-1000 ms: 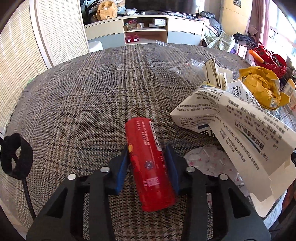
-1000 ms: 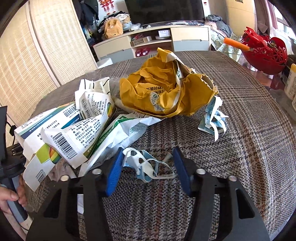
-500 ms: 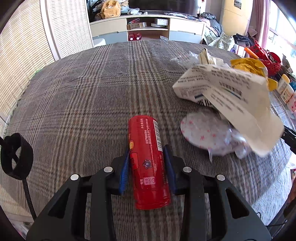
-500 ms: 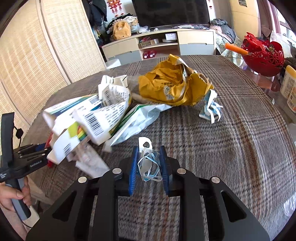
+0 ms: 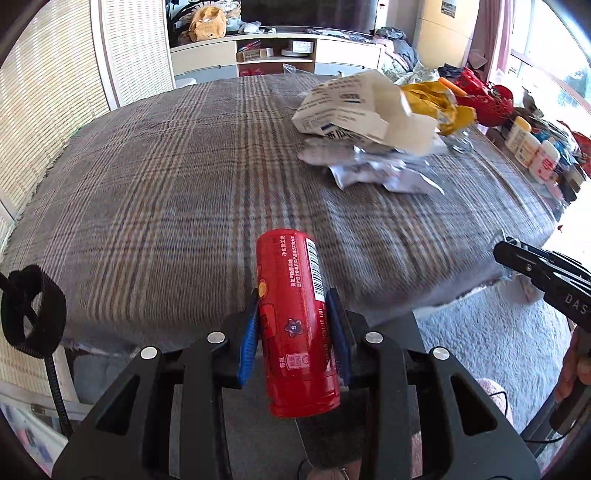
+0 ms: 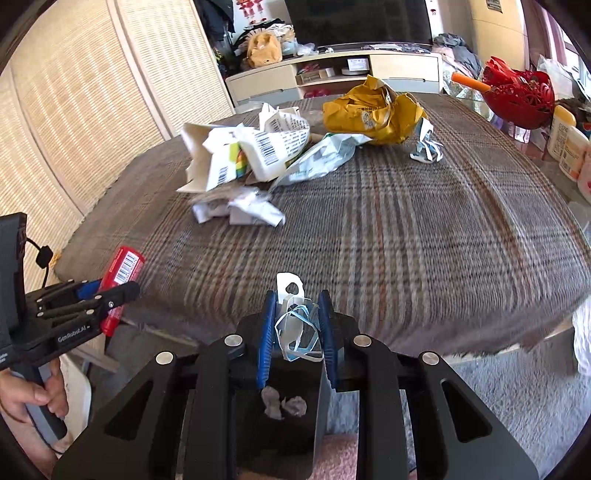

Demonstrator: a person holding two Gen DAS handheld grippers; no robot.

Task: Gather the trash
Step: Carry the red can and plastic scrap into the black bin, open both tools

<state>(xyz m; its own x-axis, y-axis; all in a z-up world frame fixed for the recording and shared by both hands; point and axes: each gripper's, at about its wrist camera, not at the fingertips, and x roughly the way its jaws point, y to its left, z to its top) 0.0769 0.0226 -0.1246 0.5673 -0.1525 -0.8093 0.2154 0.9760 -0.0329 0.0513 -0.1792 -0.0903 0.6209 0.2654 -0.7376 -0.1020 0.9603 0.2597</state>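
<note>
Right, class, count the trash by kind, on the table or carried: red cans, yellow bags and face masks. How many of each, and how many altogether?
red can: 1
yellow bag: 1
face masks: 2
total: 4

Setting: a lived-in home living room. A low cabinet (image 6: 334, 79) with open shelves and drawers runs along the far wall, with a dark television screen (image 6: 356, 22) above it and a plush toy (image 6: 263, 48) on top. Woven screen panels (image 6: 92, 92) line one side. The tabletop carries a plaid cloth (image 6: 388, 229). A shaggy pale rug (image 5: 495, 332) covers the floor beside the tabletop's near edge. Lotion bottles (image 5: 532, 151) crowd a side surface by a sunlit window (image 5: 554, 55).
</note>
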